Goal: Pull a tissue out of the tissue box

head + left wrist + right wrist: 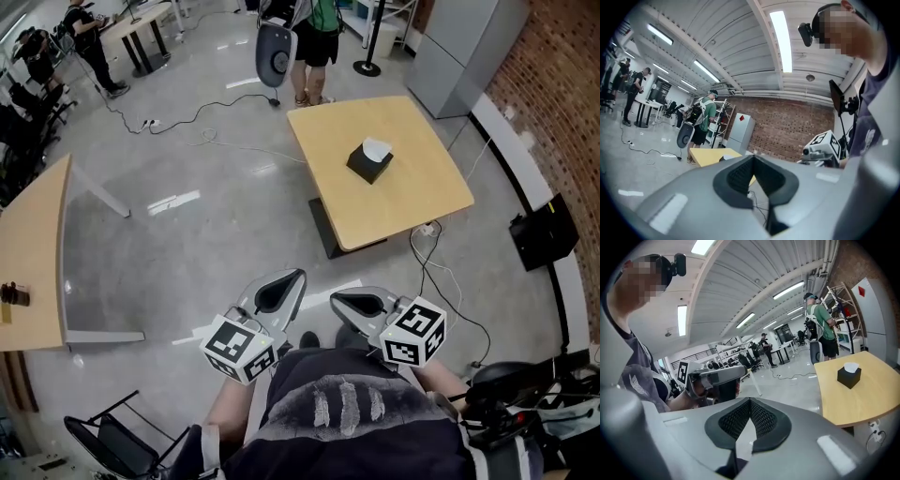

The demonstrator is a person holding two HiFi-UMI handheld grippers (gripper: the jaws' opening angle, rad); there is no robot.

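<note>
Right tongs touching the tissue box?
Apart. Head view: right tongs shut near the person's body, bare floor between them and the tissue box on the table.

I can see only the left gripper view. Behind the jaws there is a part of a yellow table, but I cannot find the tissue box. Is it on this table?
Observer: Yes. The head view shows the black tissue box near the middle of the table, with a white tissue standing out of its top.
Operator: Does the right hand-held gripper hold something?
Observer: No. In the right gripper view the right hand-held gripper has its jaws together with nothing between them.
Operator: Are the two close to the table?
Observer: Not yet. In the head view, bare floor lies between the table and both the left hand-held gripper and the right one.
</note>
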